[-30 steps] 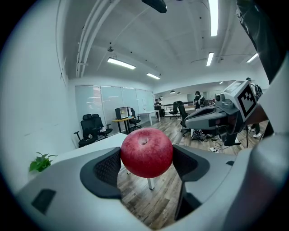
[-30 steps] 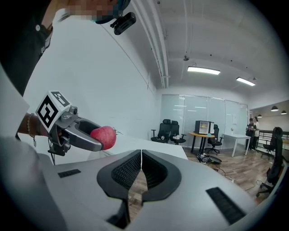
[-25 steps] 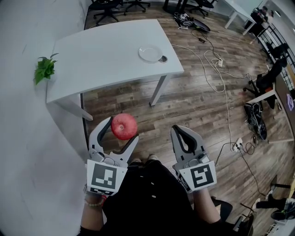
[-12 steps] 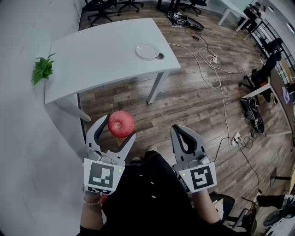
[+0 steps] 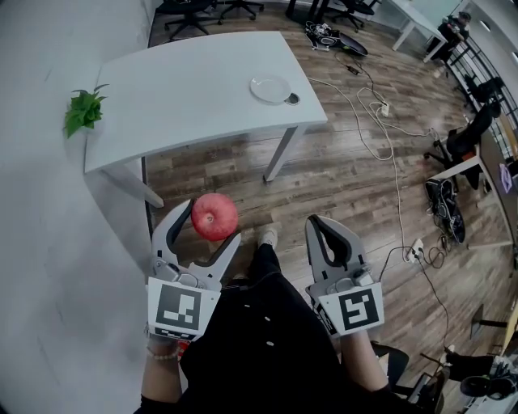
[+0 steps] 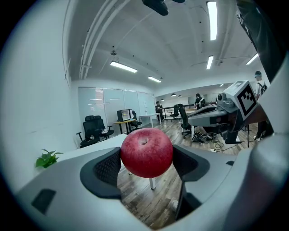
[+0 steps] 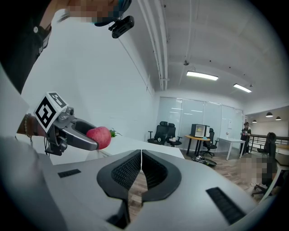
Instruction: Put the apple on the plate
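A red apple (image 5: 214, 216) hangs over the wooden floor, held between the jaws of my left gripper (image 5: 210, 225), which is shut on it. The same apple (image 6: 146, 152) fills the middle of the left gripper view, pinched by both black pads. My right gripper (image 5: 333, 236) is beside it, shut with nothing in it, its pads meeting at the tips (image 7: 140, 163). The apple (image 7: 100, 137) also shows at the left of the right gripper view. A small white plate (image 5: 270, 89) lies near the far right corner of the white table (image 5: 186, 93), well ahead of both grippers.
A green plant (image 5: 84, 111) sits at the table's left edge by the white wall. A small dark round object (image 5: 291, 99) lies next to the plate. Cables (image 5: 380, 137) trail over the floor to the right. Office chairs (image 5: 190, 11) stand beyond the table.
The view has shifted slightly, and the table and plate sit a little further right in it than half a second ago. Both grippers hold as before, the apple still gripped.
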Available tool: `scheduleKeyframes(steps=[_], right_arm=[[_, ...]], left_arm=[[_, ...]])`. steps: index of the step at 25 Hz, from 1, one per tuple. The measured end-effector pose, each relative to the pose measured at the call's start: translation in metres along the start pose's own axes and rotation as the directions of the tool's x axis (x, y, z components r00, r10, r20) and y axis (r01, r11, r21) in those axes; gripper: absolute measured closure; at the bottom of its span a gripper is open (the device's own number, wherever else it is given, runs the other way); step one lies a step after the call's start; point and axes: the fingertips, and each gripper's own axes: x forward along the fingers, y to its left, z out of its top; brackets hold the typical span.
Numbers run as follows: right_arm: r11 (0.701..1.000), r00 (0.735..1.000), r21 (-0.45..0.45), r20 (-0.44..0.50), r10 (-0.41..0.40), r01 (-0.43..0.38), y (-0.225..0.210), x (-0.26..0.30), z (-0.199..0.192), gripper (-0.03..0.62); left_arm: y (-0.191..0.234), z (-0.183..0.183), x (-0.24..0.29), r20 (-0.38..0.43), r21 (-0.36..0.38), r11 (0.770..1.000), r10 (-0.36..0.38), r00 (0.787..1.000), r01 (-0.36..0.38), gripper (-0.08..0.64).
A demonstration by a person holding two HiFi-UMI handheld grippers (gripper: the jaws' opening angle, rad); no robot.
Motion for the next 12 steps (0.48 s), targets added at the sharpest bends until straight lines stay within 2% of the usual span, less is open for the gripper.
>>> scheduleKeyframes(steps=[4, 8, 12], right_arm=[[1.0, 1.0, 0.0, 0.014, 0.005, -0.005, -0.004, 0.006, 0.001, 0.549], [1.0, 1.0, -0.001, 0.015, 0.014, -0.014, -0.009, 0.011, -0.001, 0.549], [1.0, 1.0, 0.003, 0.027, 0.016, -0.016, -0.015, 0.018, 0.0, 0.549]], left_arm=[[0.004, 0.0, 0.001, -0.014, -0.027, 0.999, 0.024, 1.0, -0.025, 0.192], [0.005, -0.001, 0.006, 0.002, 0.013, 1.0, 0.02, 1.0, -0.02, 0.192], [0.007, 0.0, 0.01, -0.021, -0.033, 0.999, 0.042, 0.999, -0.043, 0.192]])
